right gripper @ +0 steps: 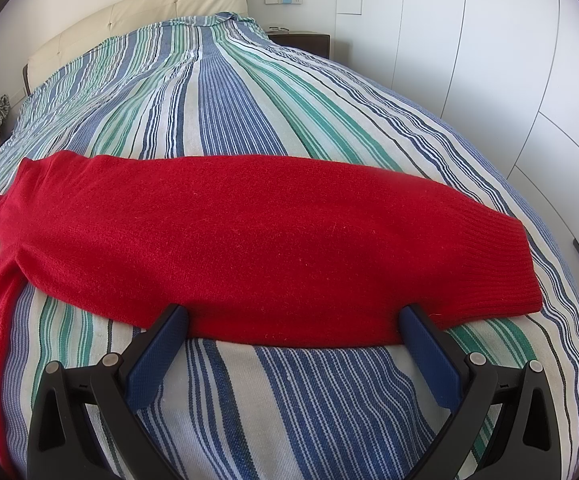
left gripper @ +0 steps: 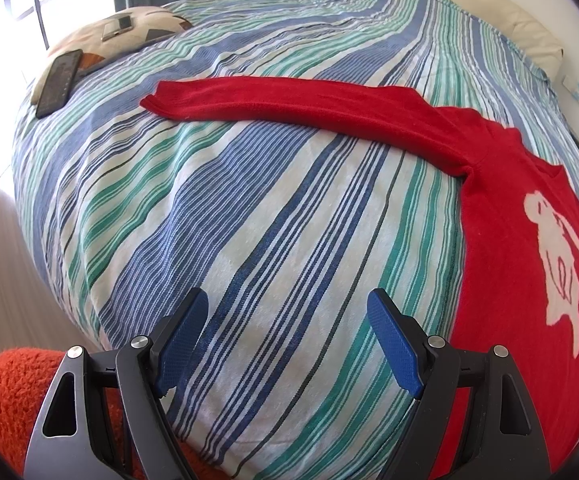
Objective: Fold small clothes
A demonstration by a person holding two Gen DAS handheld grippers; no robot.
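Note:
A small red knitted sweater (left gripper: 521,248) with a white animal figure lies flat on the striped bedspread (left gripper: 249,208). One sleeve (left gripper: 289,104) stretches out to the left in the left wrist view, well beyond my left gripper (left gripper: 289,312). That gripper is open over bare bedspread, the sweater's body just to its right. In the right wrist view the other sleeve (right gripper: 273,248) lies spread out to the right, ending in a ribbed cuff (right gripper: 505,264). My right gripper (right gripper: 293,320) is open, its blue fingertips at the sleeve's near edge with nothing clamped.
A patterned pillow (left gripper: 145,32) at the far left holds a phone (left gripper: 117,28); a dark tablet or phone (left gripper: 59,80) leans beside it. Orange fuzzy fabric (left gripper: 13,396) sits at the bed's near left. White wardrobe doors (right gripper: 489,60) stand right; a cream headboard (right gripper: 137,20) behind.

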